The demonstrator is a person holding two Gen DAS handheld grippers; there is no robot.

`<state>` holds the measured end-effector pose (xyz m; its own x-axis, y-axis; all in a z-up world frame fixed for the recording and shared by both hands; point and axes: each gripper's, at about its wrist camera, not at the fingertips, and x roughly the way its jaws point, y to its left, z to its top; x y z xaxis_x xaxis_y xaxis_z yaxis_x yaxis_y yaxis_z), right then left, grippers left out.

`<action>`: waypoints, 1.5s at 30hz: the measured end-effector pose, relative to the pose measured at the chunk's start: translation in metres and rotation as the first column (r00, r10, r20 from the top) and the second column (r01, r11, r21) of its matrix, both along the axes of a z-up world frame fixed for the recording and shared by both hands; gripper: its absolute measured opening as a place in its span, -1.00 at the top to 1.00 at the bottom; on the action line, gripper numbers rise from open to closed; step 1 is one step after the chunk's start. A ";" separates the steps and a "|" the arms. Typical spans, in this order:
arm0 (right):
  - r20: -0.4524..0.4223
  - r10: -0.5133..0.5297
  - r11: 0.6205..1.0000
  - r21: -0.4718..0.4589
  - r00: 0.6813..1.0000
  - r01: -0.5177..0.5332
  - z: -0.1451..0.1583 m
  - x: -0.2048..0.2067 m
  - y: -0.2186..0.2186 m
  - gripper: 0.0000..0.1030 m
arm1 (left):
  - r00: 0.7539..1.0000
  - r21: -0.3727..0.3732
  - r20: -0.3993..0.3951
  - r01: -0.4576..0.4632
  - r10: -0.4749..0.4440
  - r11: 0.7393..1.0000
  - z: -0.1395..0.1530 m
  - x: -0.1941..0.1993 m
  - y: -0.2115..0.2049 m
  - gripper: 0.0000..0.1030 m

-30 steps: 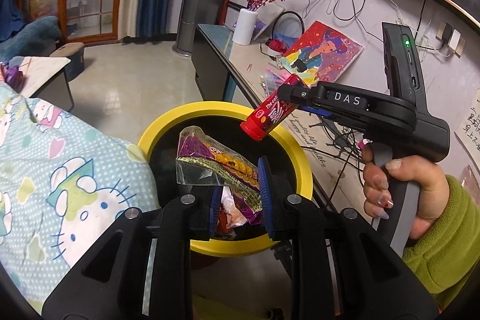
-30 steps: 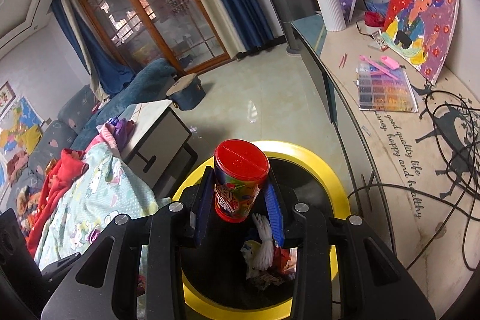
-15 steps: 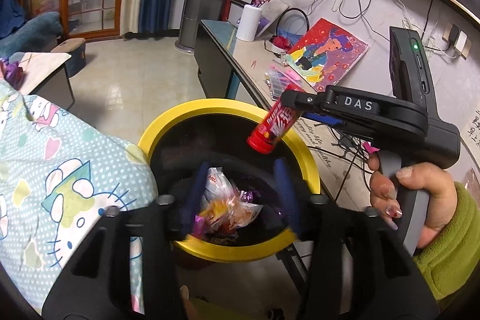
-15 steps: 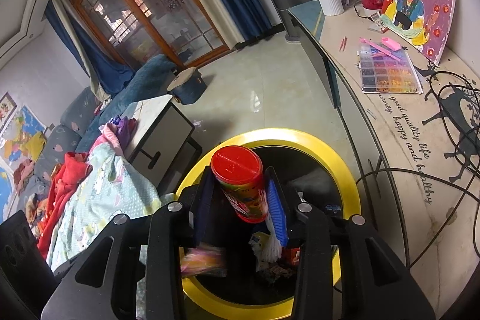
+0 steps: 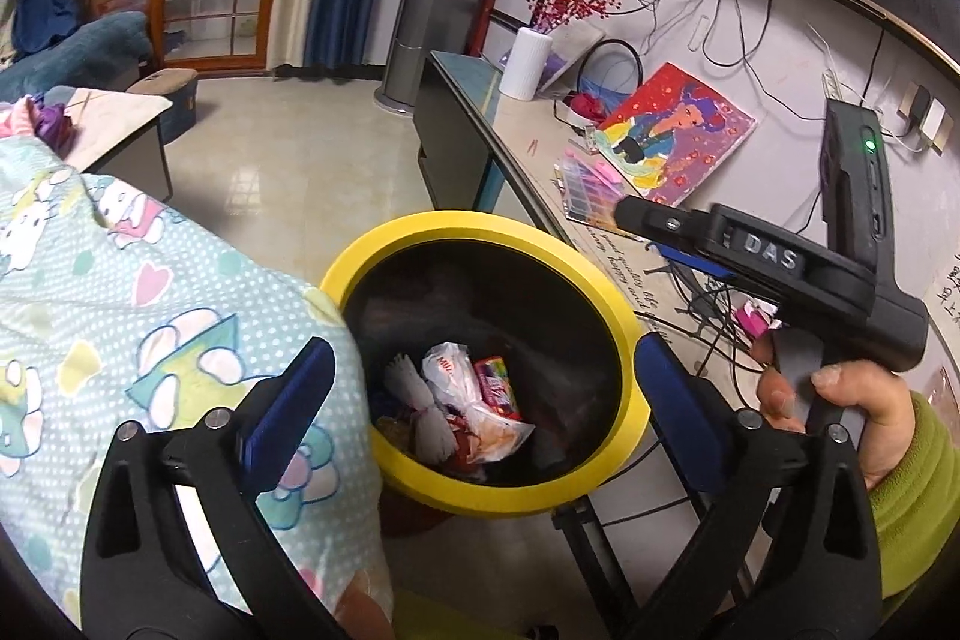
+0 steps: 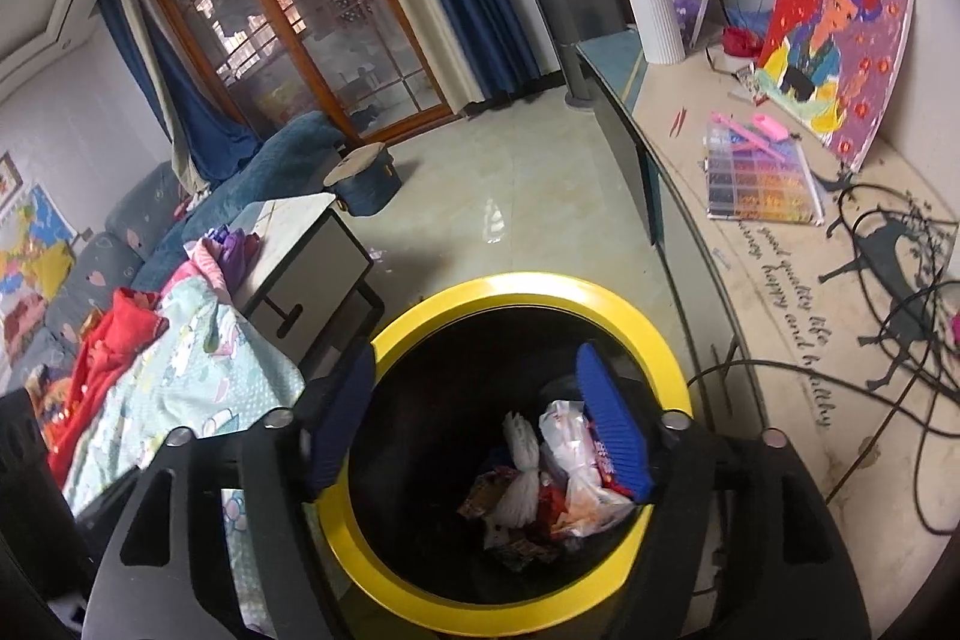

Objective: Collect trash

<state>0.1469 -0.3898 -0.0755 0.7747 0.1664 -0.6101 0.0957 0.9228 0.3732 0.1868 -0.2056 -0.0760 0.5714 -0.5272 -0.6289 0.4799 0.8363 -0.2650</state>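
Both claws hang over the mouth of the yellow-rimmed bin [image 5: 480,244], which fills the lower centre of each wrist view, and both are empty. The left gripper [image 5: 480,394] has its blue pads spread wide and still opening, one over the cartoon-print blanket [image 5: 150,292] at lower left of its frame and the other just outside the rim at lower right — nothing lies between them. The right gripper [image 6: 474,424] is also opening with nothing between its jaws; one blue pad sits over the left rim and the other above the heap inside. In the left wrist view the right tool appears at the right edge of the frame, held by the person's hand [image 5: 840,412] in a green sleeve.

The trash itself lies at the bottom of the bin: a crumpled clear wrapper [image 5: 462,400], a white fringed scrap [image 6: 522,466] and a red printed tube [image 5: 498,388] beside them, all heaped near the bin's centre.

The step in hand looks like the drop — the release over the bin appears complete for both hands. The next move probably calls for lifting both tools clear of the rim and turning to look for more litter; none is plainly visible on the floor or the side counter [image 6: 780,280] at the right of the frame, so a search of the room would be needed first.
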 end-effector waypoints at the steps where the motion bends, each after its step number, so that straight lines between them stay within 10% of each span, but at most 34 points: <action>1: 0.003 -0.001 1.000 -0.012 1.000 0.001 0.002 -0.002 0.002 -0.50 | 1.000 -0.002 0.001 -0.004 0.004 1.000 0.001 -0.001 0.004 -0.78; 10: 0.027 0.030 0.994 -0.104 0.999 -0.027 0.015 -0.021 0.025 -0.86 | 0.996 -0.022 0.031 -0.085 0.086 0.996 0.013 -0.007 0.039 -0.78; 28: 0.087 0.172 0.962 -0.228 0.981 -0.149 0.039 -0.061 0.102 -0.87 | 0.968 -0.038 0.093 -0.230 0.233 0.972 0.035 -0.037 0.110 -0.78; 45: 0.300 0.102 0.934 -0.357 0.948 0.013 0.044 -0.117 0.156 -0.87 | 0.921 -0.045 0.254 -0.294 0.296 0.955 0.045 -0.093 0.151 -0.79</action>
